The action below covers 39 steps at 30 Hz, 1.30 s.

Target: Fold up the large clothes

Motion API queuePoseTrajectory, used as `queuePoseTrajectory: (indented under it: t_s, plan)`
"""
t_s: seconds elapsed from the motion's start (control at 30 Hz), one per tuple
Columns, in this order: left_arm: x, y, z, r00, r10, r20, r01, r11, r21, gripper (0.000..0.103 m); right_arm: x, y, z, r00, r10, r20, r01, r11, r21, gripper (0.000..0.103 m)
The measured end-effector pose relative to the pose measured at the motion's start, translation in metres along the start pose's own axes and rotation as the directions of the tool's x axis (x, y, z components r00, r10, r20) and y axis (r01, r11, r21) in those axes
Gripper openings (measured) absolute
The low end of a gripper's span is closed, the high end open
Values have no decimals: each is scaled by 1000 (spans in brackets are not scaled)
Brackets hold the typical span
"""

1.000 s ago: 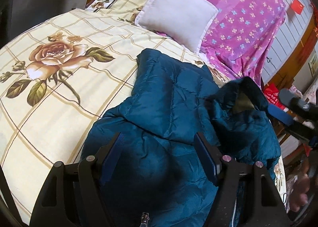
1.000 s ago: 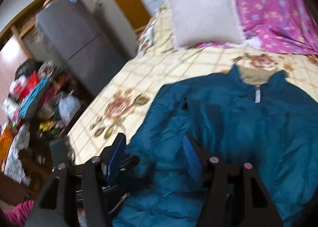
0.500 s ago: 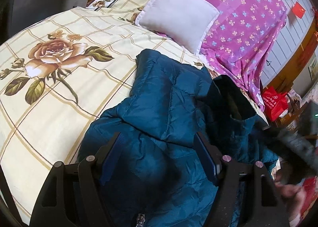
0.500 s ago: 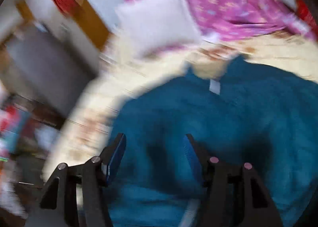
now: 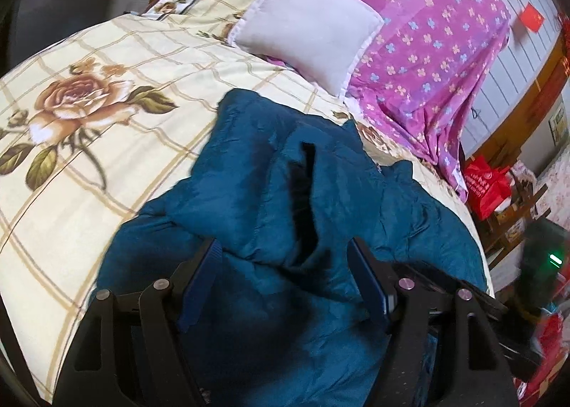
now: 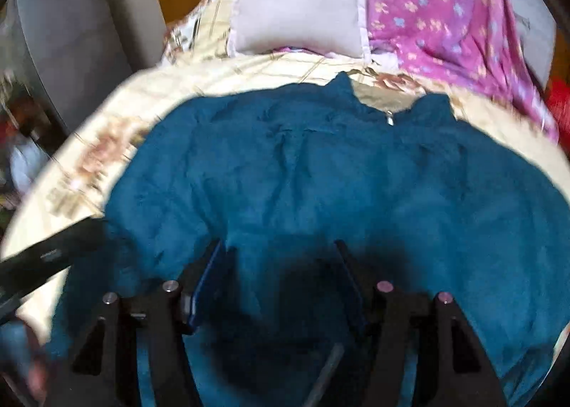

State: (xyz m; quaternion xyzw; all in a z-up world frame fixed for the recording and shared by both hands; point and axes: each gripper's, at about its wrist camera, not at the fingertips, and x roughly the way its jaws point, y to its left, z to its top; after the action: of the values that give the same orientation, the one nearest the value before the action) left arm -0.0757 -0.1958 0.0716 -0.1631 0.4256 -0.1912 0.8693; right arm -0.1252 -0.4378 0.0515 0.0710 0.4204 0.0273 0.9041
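The bed (image 5: 107, 61), under its cream checked cover printed with roses, carries the whole job; a white pillow (image 5: 306, 32) and a purple flowered sheet (image 5: 438, 36) lie at its head, well apart from the work. The teal padded jacket (image 6: 320, 175) lies across the near half of the bed, collar toward the pillow; a second ago its right side stood bunched up with the lining showing, and now, in the left wrist view, that side has dropped lower and flatter, leaving a dark crease running down the middle of the folded-over cloth. In the right wrist view the jacket fills far more of the picture than it did a second ago, so the right gripper (image 6: 278, 264) has come down close over the lower front; its jaws stand apart with cloth beneath them but no pinch that can be seen. The left gripper (image 5: 285, 264) hovers over the jacket's hem side, jaws likewise apart and holding nothing; its view has shifted only a little. Judged from this, one side fold has just been laid and let go; the grippers look placed to smooth it or take the next edge, and the jacket is still far from a compact bundle.
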Motion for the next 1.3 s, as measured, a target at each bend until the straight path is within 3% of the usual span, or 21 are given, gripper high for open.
queuePoseTrajectory:
  t_s: [0.2, 0.23, 0.27, 0.33, 0.37, 0.43, 0.57, 0.7, 0.87, 1.0, 1.13, 1.2, 1.27, 1.3]
  plan:
    - [38, -27, 1, 997, 51, -51, -48, 997, 55, 59, -75, -74, -24, 996, -65, 57, 64, 998, 22, 64]
    - [43, -29, 0, 997, 42, -67, -39, 998, 52, 51, -86, -89, -26, 994, -84, 66, 82, 996, 38, 65]
    - [49, -32, -1, 996, 34, -80, -30, 998, 52, 28, -98, -105, -29, 991, -108, 77, 103, 993, 59, 66]
    - [54, -37, -2, 994, 63, -93, -57, 996, 71, 18, -119, -136, -34, 982, -160, 99, 150, 983, 104, 68]
    - [54, -40, -1, 995, 56, -87, -49, 996, 78, 7, -128, -153, -36, 976, -187, 109, 172, 976, 134, 70]
    - [51, -47, 3, 996, 40, -81, -33, 995, 89, 2, -145, -186, -41, 968, -223, 117, 194, 958, 212, 70]
    - [33, -61, 21, 999, 30, -24, -27, 992, 121, 1, -161, -239, -45, 970, -197, 141, 130, 915, 382, 70]
    - [14, -69, 43, 998, 33, 46, -40, 985, 170, 1, -145, -250, -41, 977, -139, 160, 52, 889, 454, 70]
    - [13, -53, 56, 994, 80, 77, -94, 978, 187, 1, -104, -217, -23, 988, -108, 113, 58, 925, 376, 70]
    - [36, -25, 49, 991, 129, 23, -131, 981, 144, 1, -57, -190, -7, 994, -101, 41, 84, 951, 299, 70]
    - [56, -13, 38, 990, 143, -9, -140, 980, 140, 2, -7, -174, -7, 980, -195, -50, 201, 953, 225, 74]
    - [57, -12, 38, 990, 143, -1, -142, 980, 142, 8, 4, -169, -11, 973, -229, -40, 232, 950, 207, 78]
    - [55, -13, 41, 986, 167, 4, -166, 975, 146, 21, 6, -171, -12, 973, -227, -47, 232, 950, 208, 79]
    - [52, -13, 43, 985, 174, 6, -173, 974, 150, 22, 4, -172, -12, 973, -223, -53, 230, 950, 210, 79]
